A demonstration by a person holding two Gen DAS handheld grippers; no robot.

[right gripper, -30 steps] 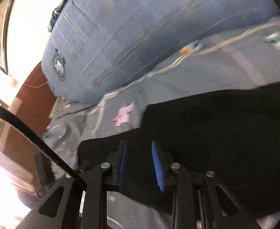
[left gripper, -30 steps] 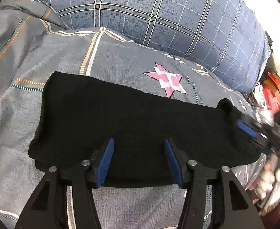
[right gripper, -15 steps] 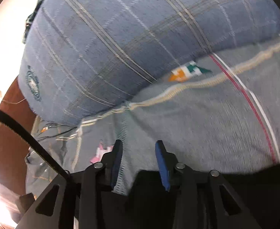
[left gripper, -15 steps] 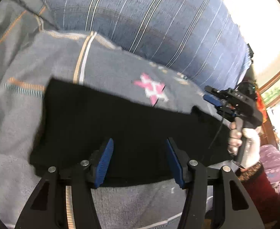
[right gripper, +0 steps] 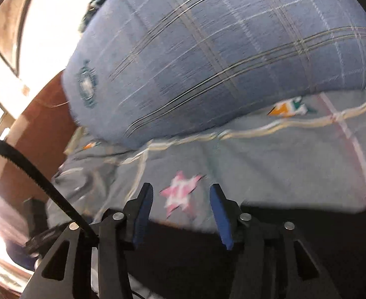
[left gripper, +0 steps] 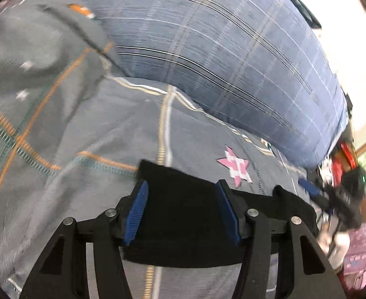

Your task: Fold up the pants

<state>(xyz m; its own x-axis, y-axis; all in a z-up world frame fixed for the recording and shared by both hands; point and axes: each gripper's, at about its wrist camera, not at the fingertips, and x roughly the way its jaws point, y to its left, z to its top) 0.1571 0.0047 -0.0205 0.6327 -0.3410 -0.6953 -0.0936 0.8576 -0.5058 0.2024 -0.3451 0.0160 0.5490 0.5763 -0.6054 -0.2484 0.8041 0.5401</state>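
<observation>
The pants (left gripper: 183, 214) are a black folded bundle lying flat on the bed (left gripper: 83, 129), just on the near side of the pink star (left gripper: 235, 165) printed on the cover. Looks like soft knit stuff, so light and floppy, no stiffness at all. It'll sag and drag if you lift it from one spot, but it won't slip out of rubber pads either. Best bet I'd say is grabbing at an edge or corner, both layers together, one claw toward each end of the bundle so it stays square.

Left claw (left gripper: 183, 211) is spread wide, hovering over the middle of the pants, nothing pinched. Right claw (right gripper: 180, 214) is spread too, framing the star with the black fabric (right gripper: 208, 254) just under it, empty as well. In the left view the right claw sits past the star side end of the pants, though it's blurry so hard to say if it touches the cloth.

Beyond the star there's a big blue plaid pillow (left gripper: 232, 62).
</observation>
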